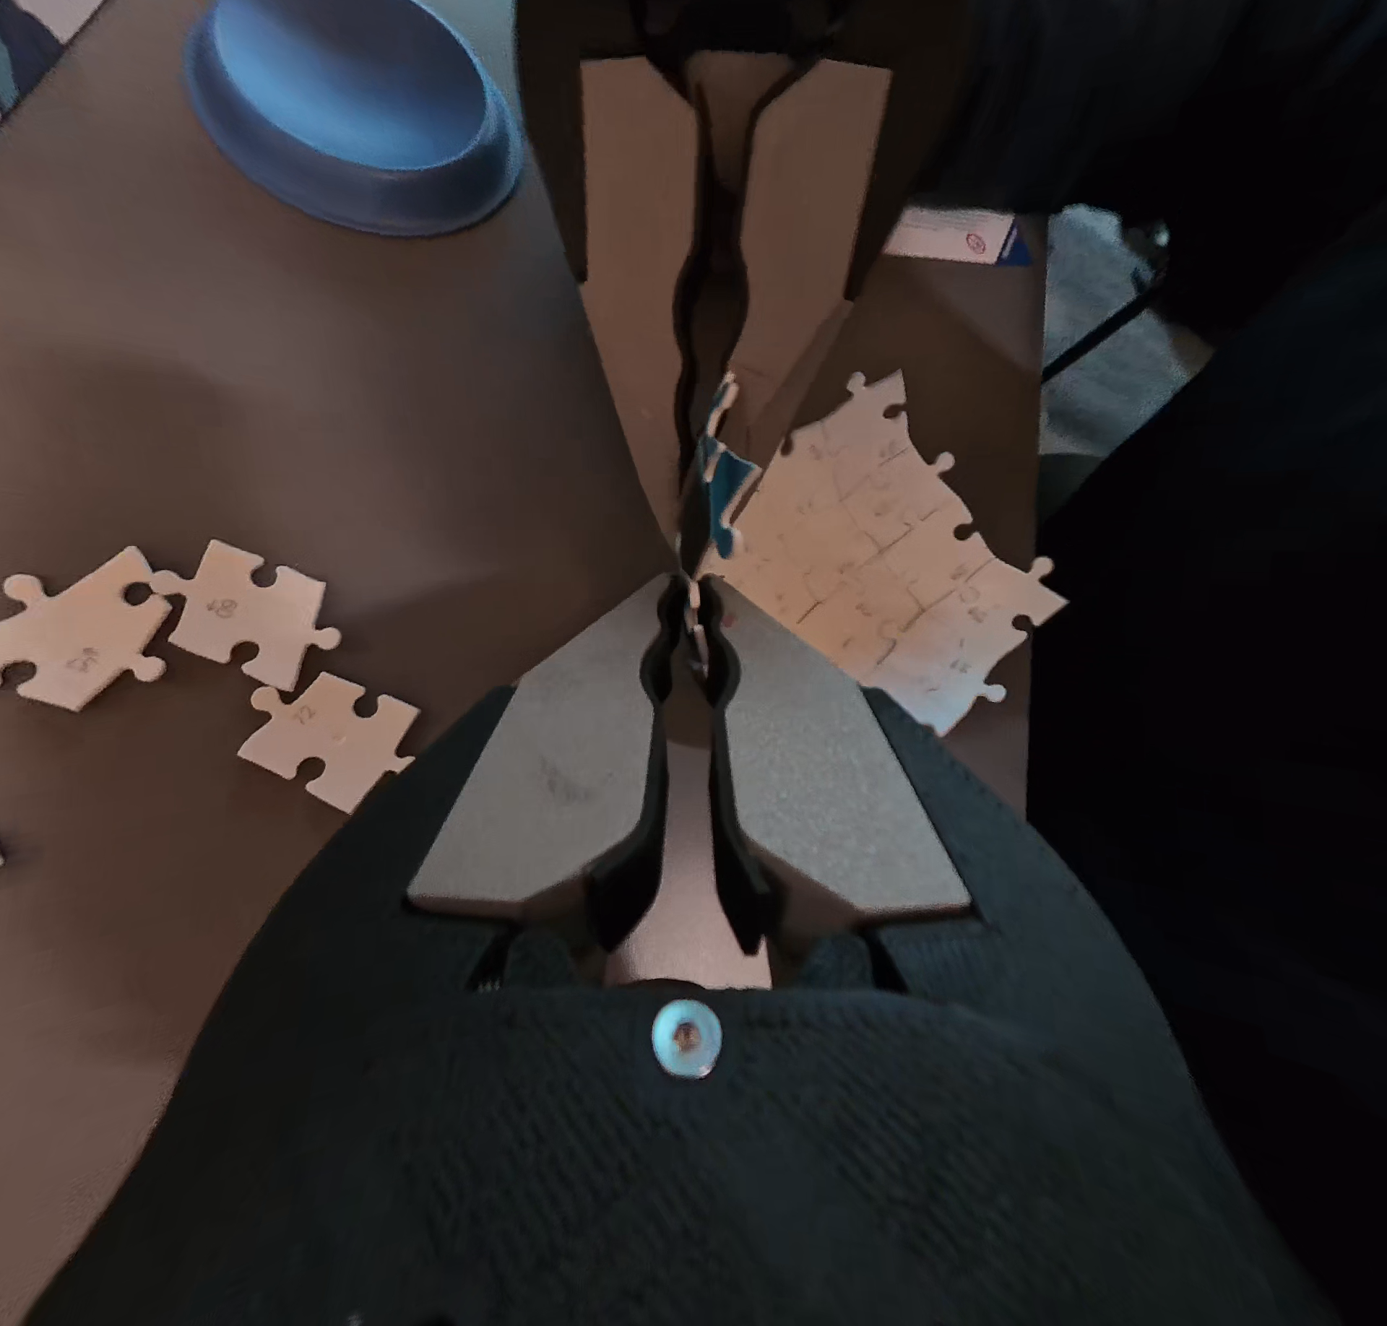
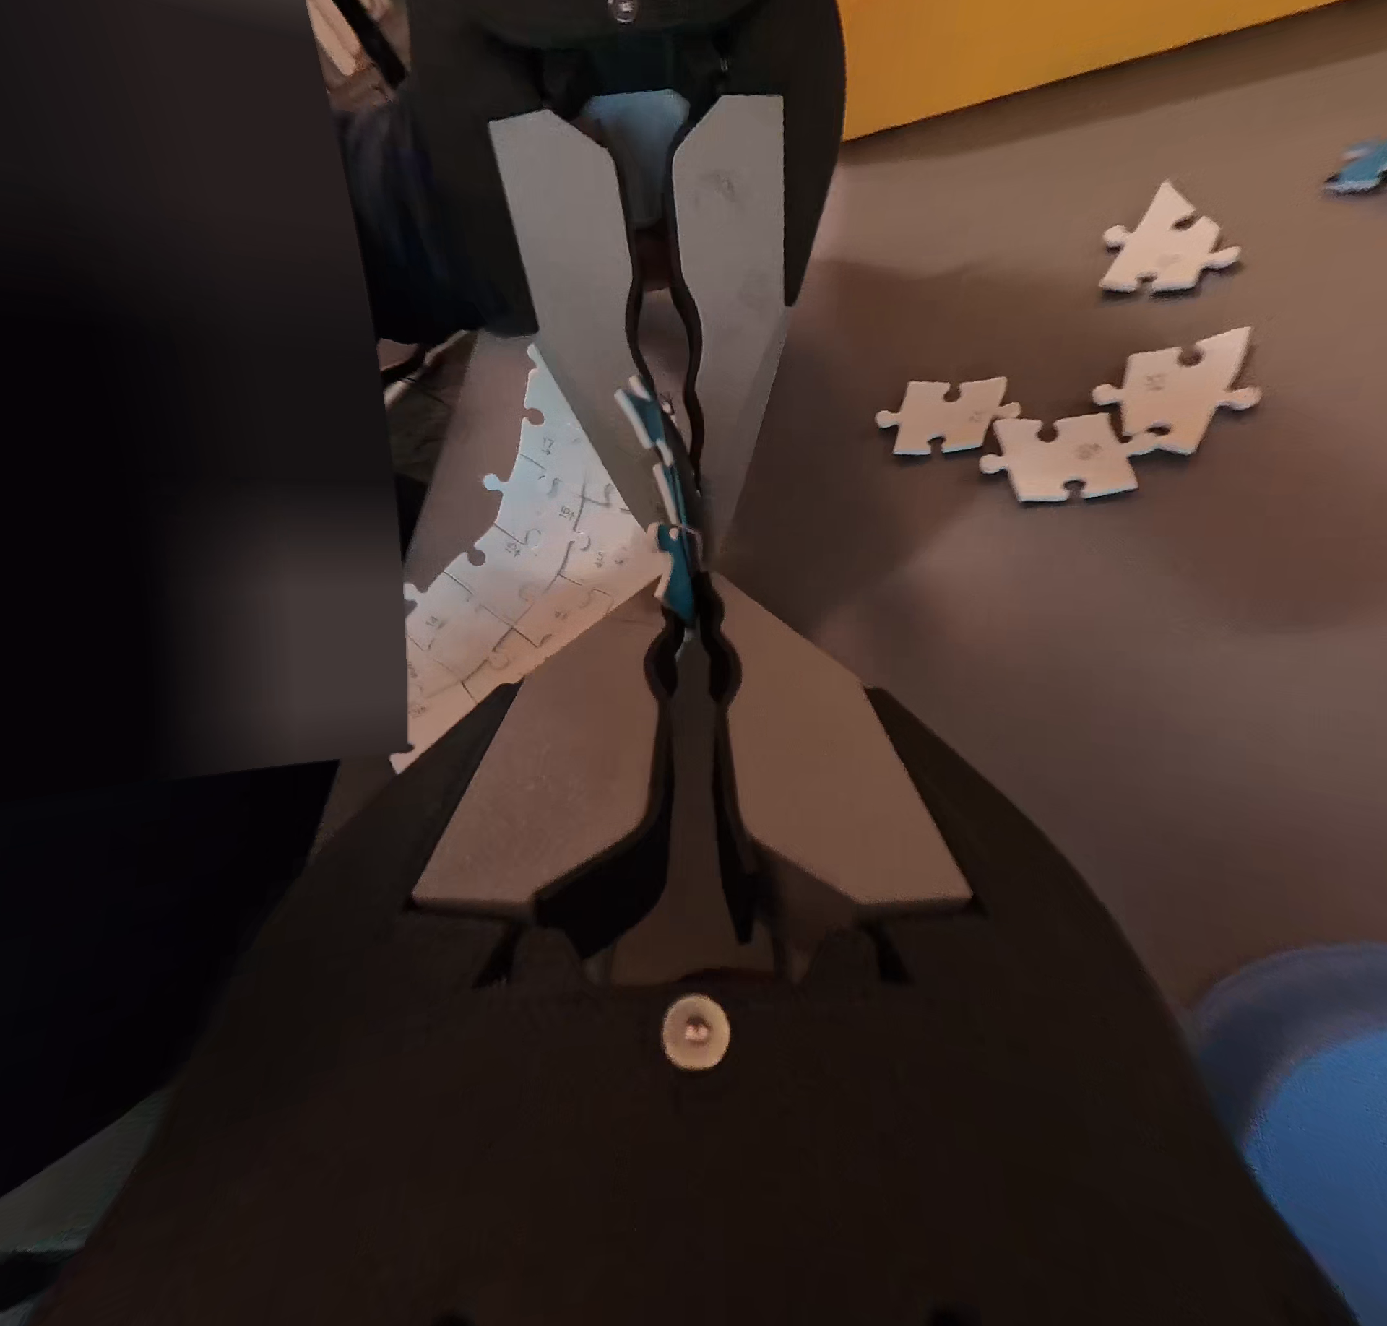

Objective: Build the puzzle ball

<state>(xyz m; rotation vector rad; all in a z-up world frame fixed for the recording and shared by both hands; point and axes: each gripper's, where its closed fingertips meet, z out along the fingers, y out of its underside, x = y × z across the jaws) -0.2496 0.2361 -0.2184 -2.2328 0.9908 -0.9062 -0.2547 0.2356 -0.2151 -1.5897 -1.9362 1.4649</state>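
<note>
Both your grippers are pinched narrow at frame centre: left gripper (image 1: 692,607) and right gripper (image 2: 694,600) each clamp the assembled panel (image 1: 886,562) edge. Twist unevenly and those joints could pop apart. Loose pieces (image 1: 248,615) wait lower left.

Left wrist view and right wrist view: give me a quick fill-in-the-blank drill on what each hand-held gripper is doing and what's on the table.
1. Both the left hand-held gripper and the right hand-held gripper are ____ on the joined puzzle section.
2. Left wrist view: ____ loose pieces lie white side up.
3. The round dish is coloured ____.

Missing words: shut; three; blue
</note>
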